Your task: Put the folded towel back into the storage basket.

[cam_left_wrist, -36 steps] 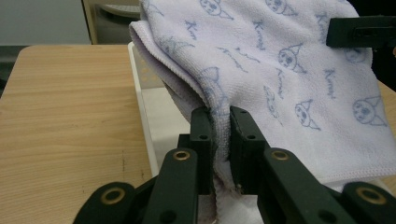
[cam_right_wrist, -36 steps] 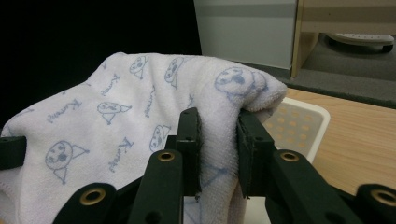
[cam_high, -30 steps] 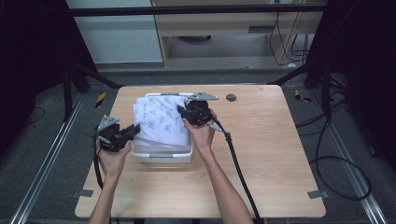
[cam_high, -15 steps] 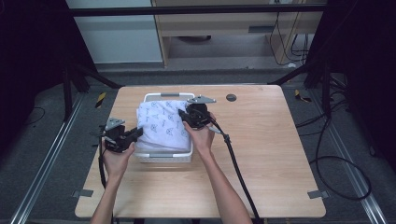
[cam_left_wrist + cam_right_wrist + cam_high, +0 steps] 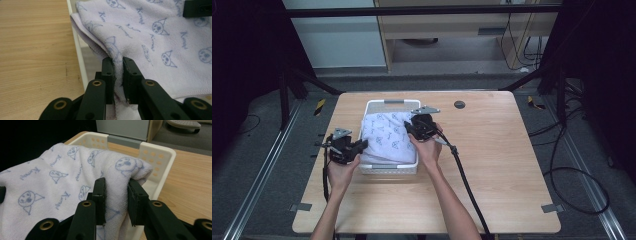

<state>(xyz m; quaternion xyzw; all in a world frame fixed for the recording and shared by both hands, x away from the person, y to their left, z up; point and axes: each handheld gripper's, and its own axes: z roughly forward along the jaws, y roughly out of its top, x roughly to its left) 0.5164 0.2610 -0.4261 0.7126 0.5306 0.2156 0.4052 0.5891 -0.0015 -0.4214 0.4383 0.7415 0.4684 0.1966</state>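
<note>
Printed lavender towel [image 5: 155, 37] draped in the white basket [image 5: 377, 106] on the tabletop [image 5: 507, 165], pinched between left gripper [image 5: 118, 72] and right gripper [image 5: 116, 195] jaws: likely soft, light, floppy, best gripped at folded edges.

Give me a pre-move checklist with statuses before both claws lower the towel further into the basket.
1. Left claw pinching the towel fold: ok.
2. Right claw clamped on a thick towel fold: ok.
3. Towel over the white basket: ok.
4. Towel edges all inside the rim: not ok, the left edge overhangs the wall.
5. Basket bottom free of other items: cannot tell, towel covers it.
6. Basket fully on the table: ok.
</note>
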